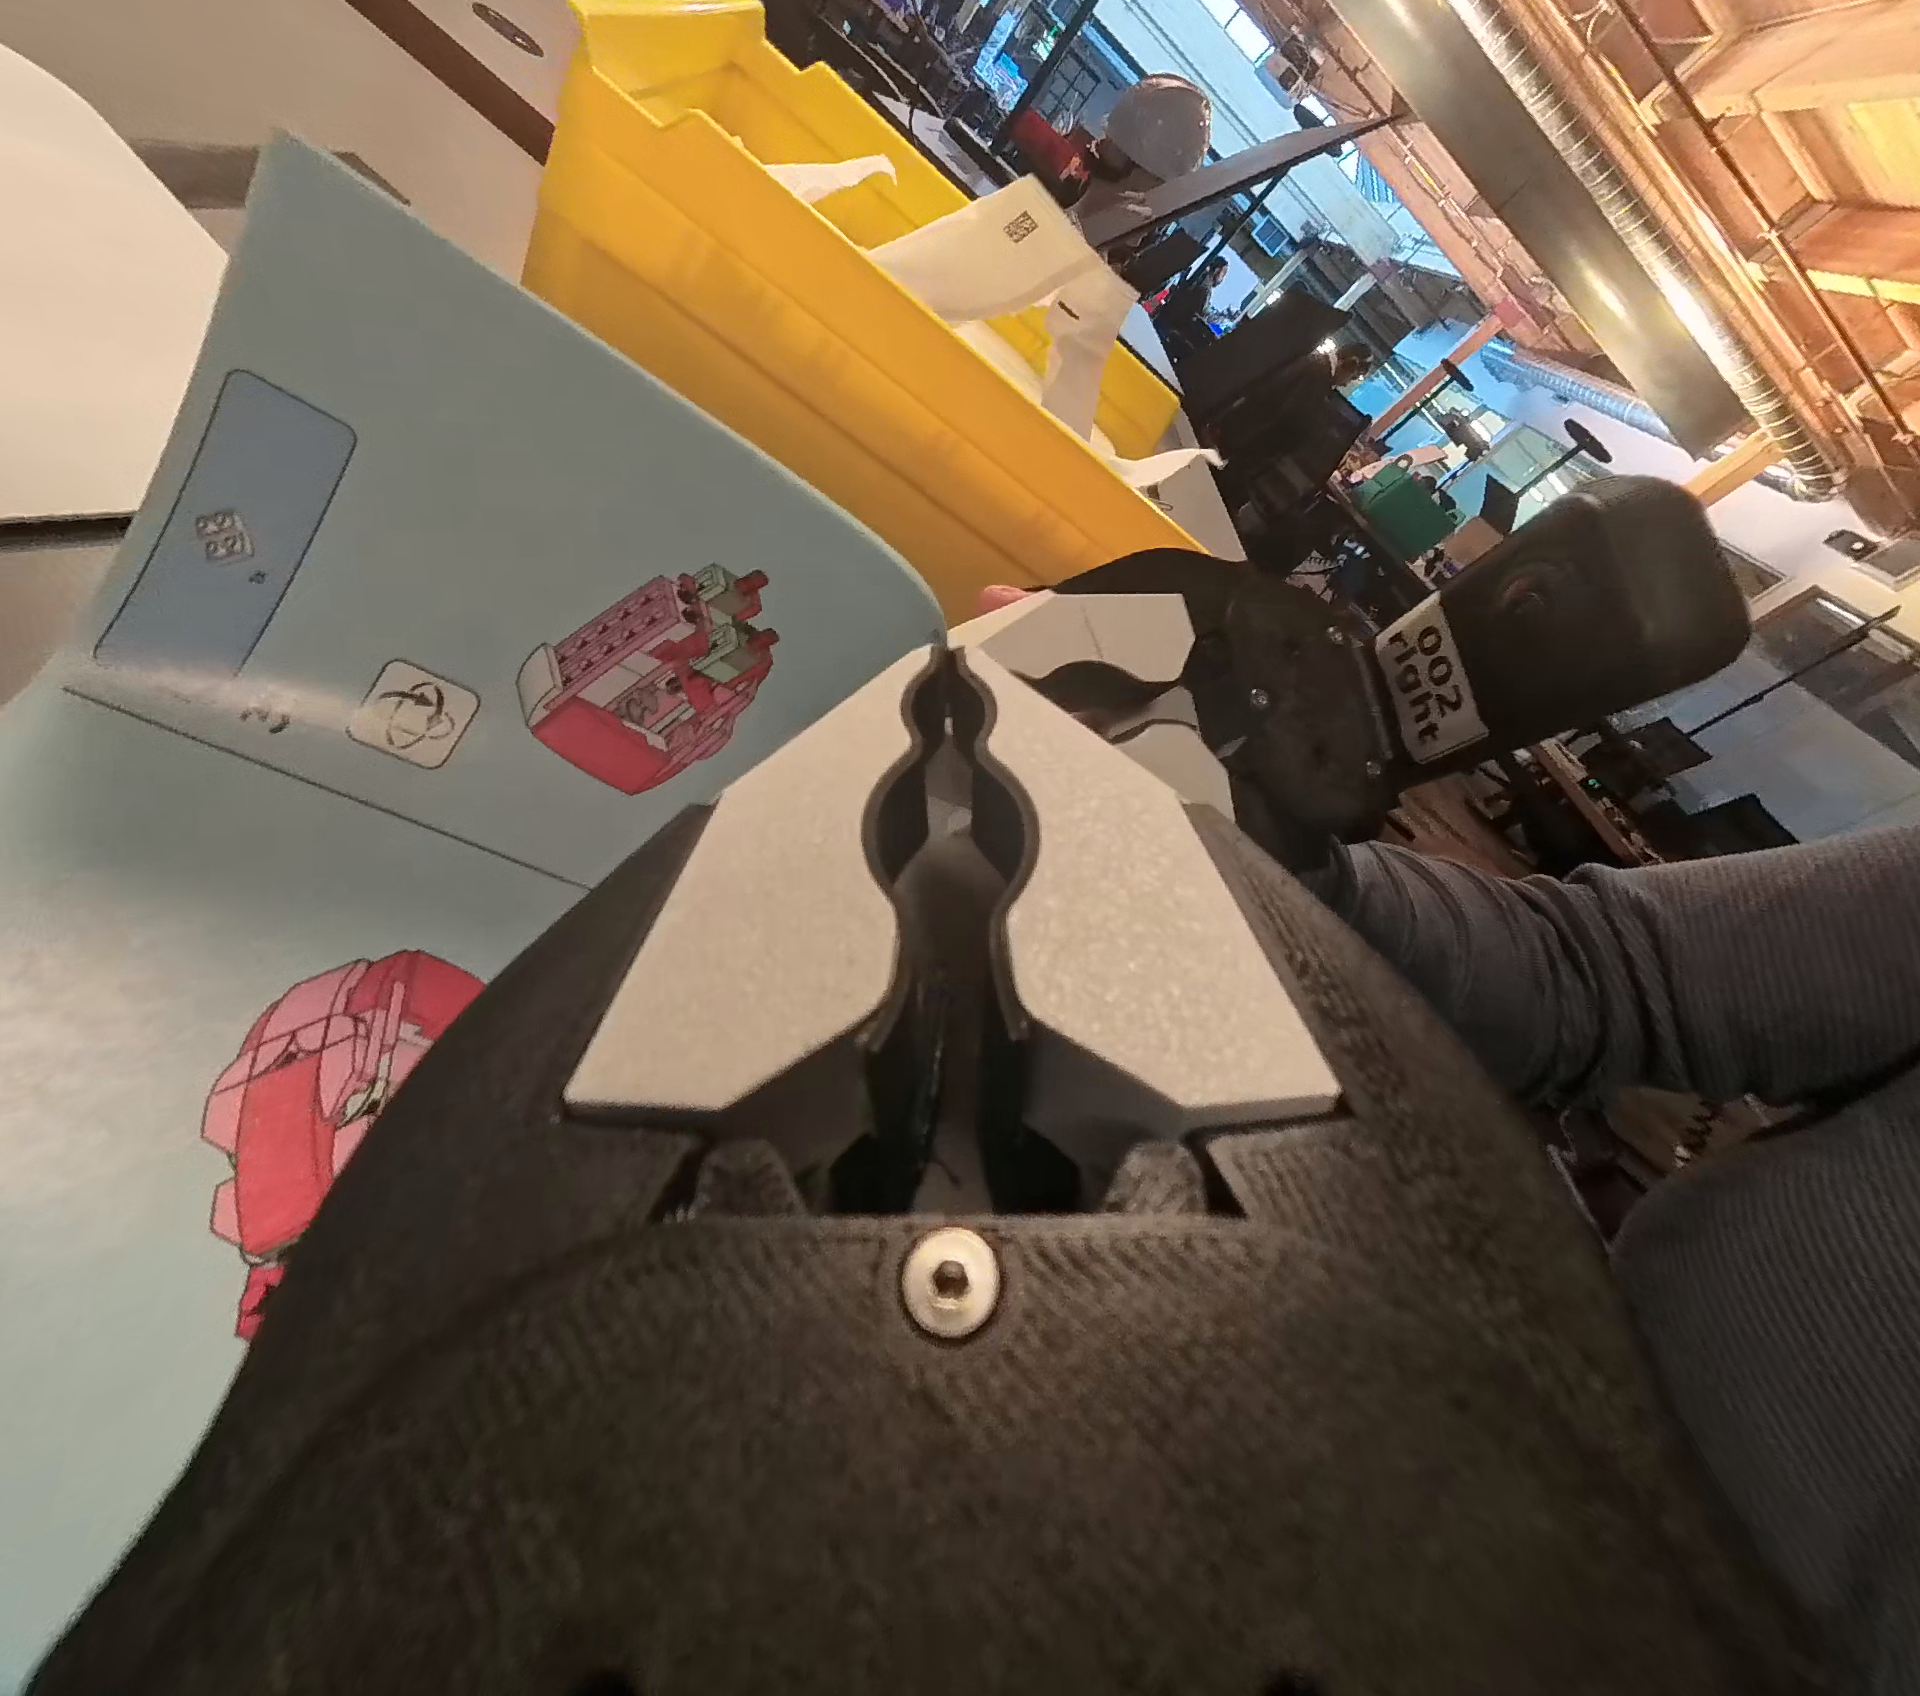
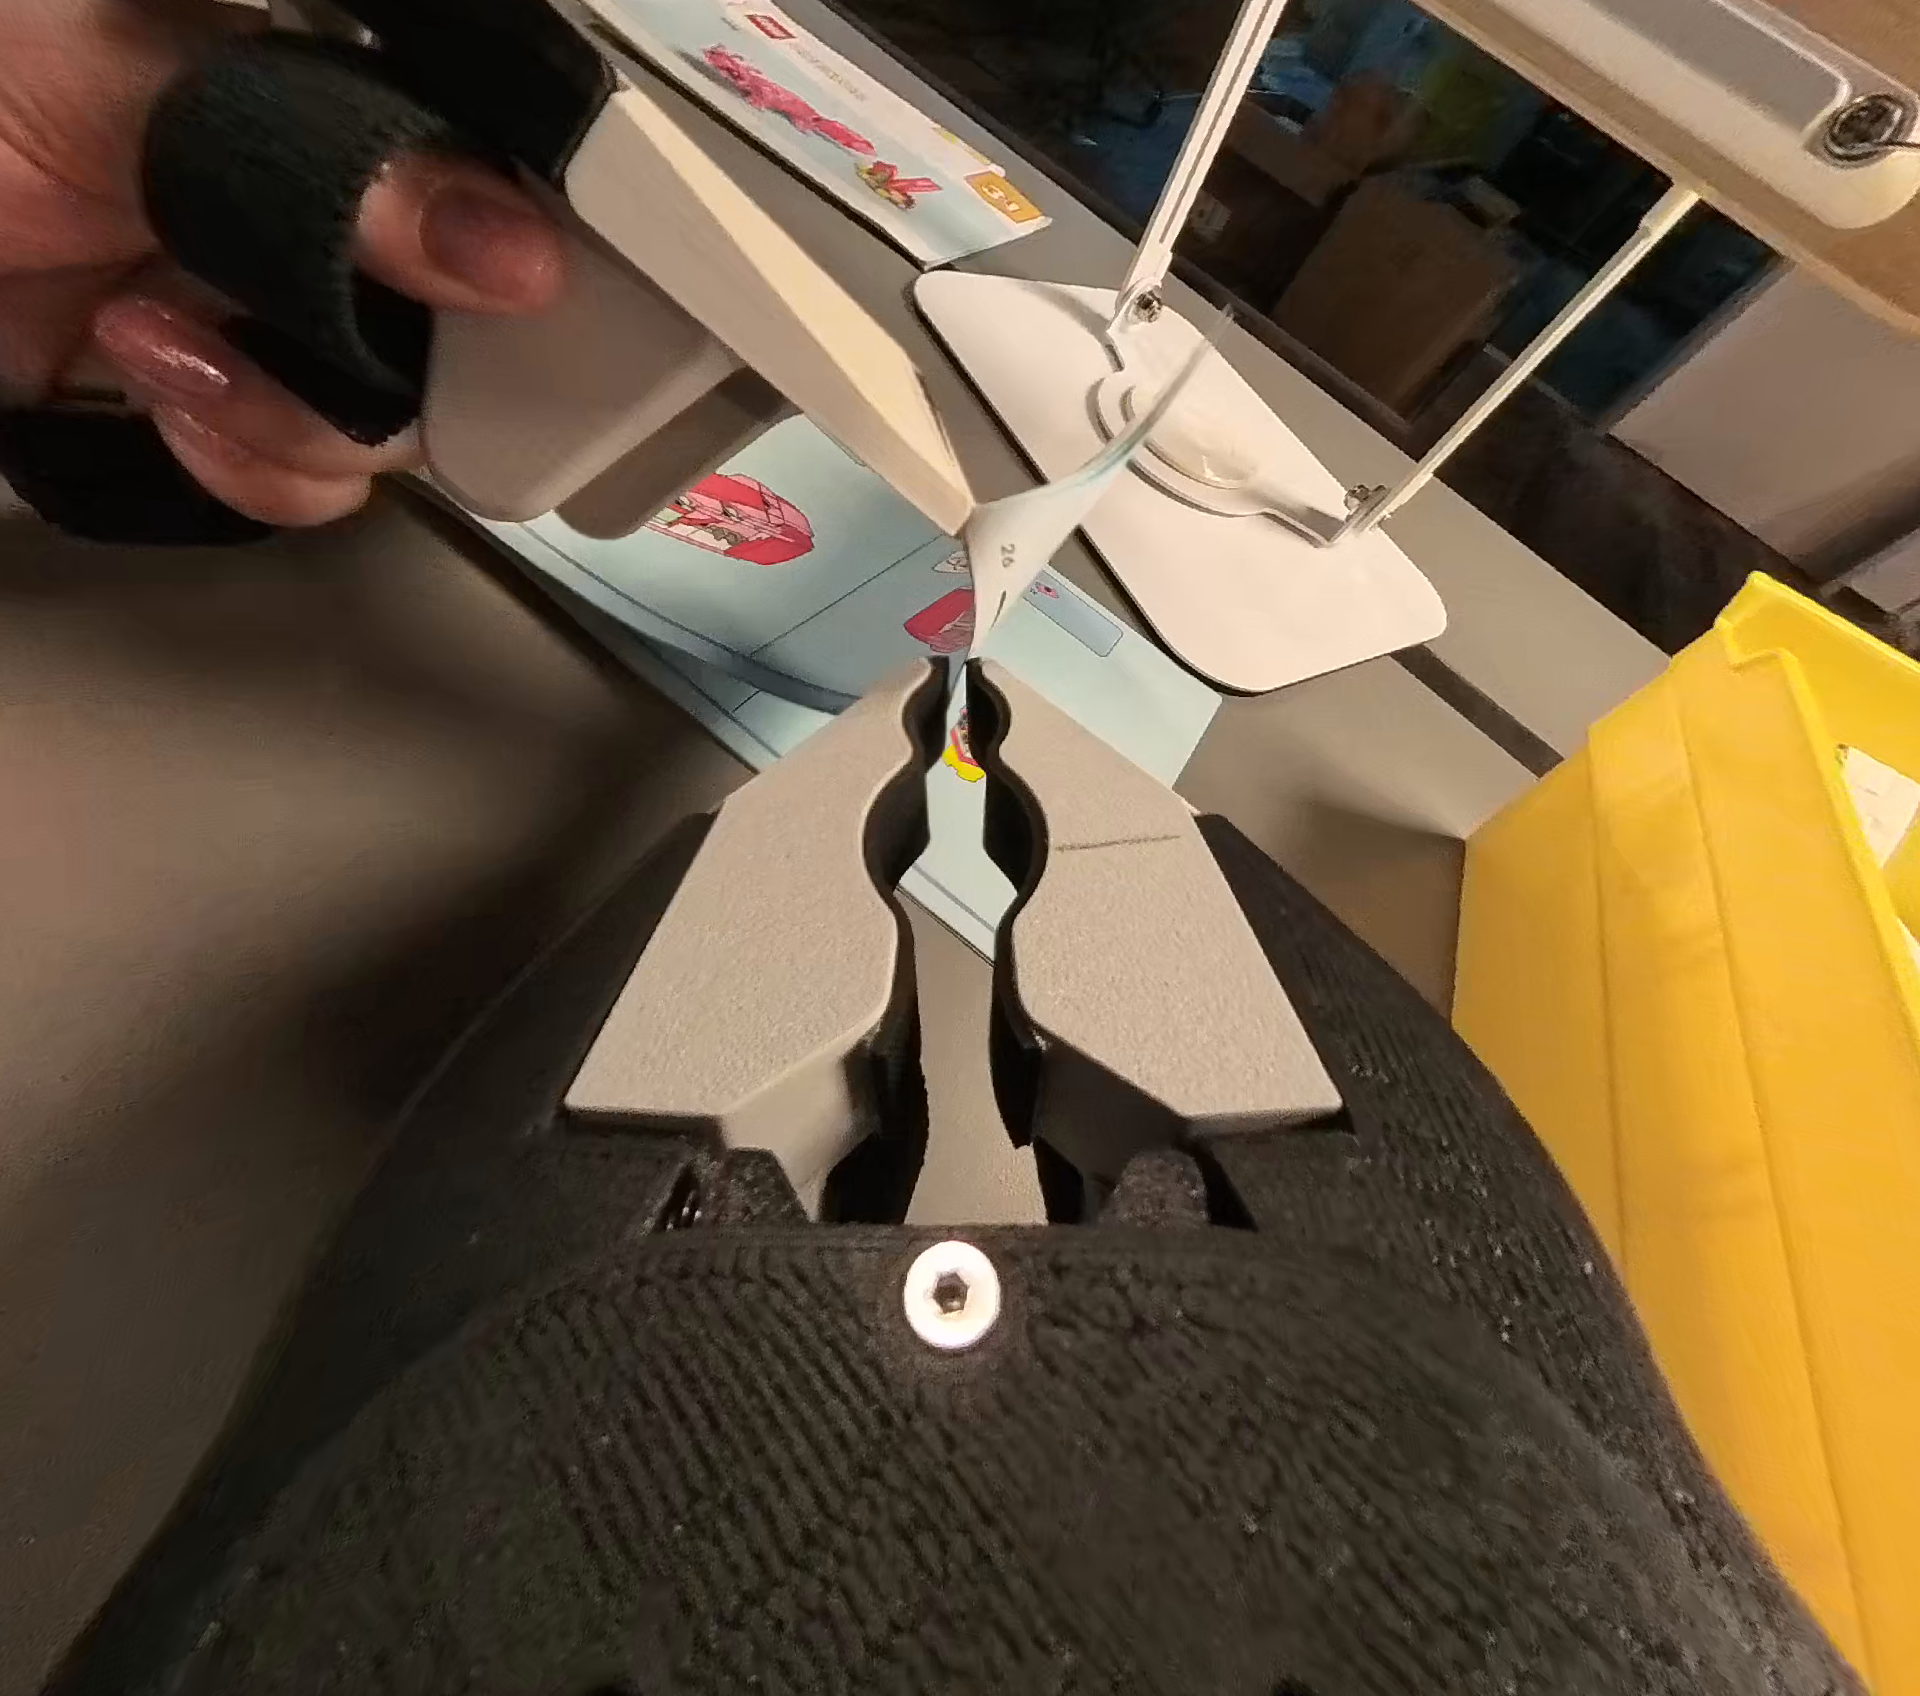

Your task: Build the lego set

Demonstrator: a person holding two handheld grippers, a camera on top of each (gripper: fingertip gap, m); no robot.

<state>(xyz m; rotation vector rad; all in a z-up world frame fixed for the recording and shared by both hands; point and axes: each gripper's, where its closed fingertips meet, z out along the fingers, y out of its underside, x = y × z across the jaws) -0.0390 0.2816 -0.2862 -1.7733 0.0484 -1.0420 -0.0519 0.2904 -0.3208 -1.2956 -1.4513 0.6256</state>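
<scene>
Left wrist view: left hand-held gripper (image 1: 948, 659) has its fingers together, clamped on the edge of a pale blue instruction booklet page (image 1: 436, 524). Yellow bin (image 1: 727, 296) behind it; right hand-held gripper (image 1: 1049, 618) just beside the fingertips.

Right wrist view: right hand-held gripper (image 2: 958, 664) is clamped on the lifted page corner (image 2: 1003, 555), which the left one pinches above. The booklet (image 2: 727, 597) lies open on the surface (image 2: 260, 763).
</scene>
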